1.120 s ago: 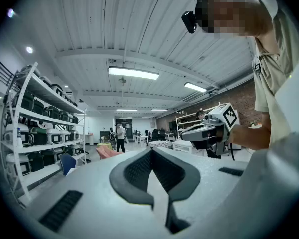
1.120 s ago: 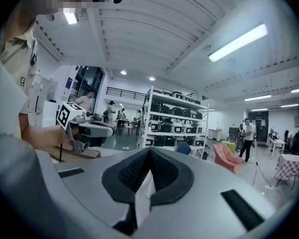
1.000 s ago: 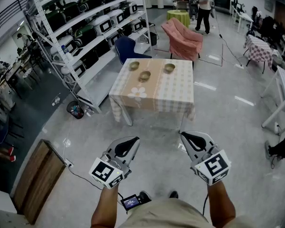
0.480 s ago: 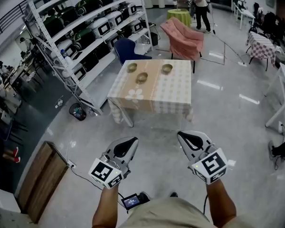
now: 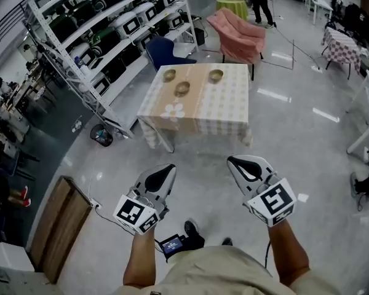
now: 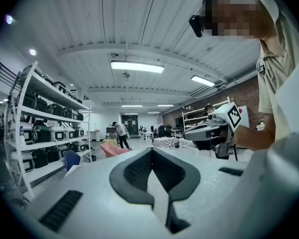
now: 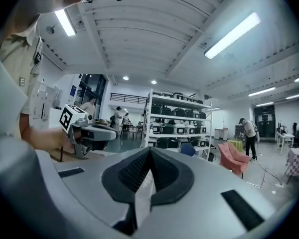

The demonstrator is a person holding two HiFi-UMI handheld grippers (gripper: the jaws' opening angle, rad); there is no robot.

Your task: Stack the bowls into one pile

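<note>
Bowls, three small round olive-brown ones (image 5: pixel 182 88), are sitting apart from each other on the far half of a square table draped in a beige checked cloth (image 5: pixel 215 112), in the upper middle of the head view. None is stacked yet.

The grey left gripper (image 5: pixel 166 169) is hanging low in the lower left of centre. Its dark ribbed pads are pressed together on nothing, as its own view shows (image 6: pixel 150 153). The grey right gripper (image 5: pixel 234 161), lower right of centre, is likewise closed and empty (image 7: pixel 149 151). Both are pointing toward the table but are well apart from it, probably because the person is standing back and has yet to approach.

A white metal rack loaded with dark appliances (image 5: pixel 111 23) is filling the upper left. A brown wooden panel (image 5: pixel 52 226) is lying at the lower left. The glossy grey floor (image 5: pixel 295 134) is reflecting the ceiling lights. Behind the table a blue chair (image 5: pixel 163 51) and a pink-draped chair (image 5: pixel 237 39) are standing.
</note>
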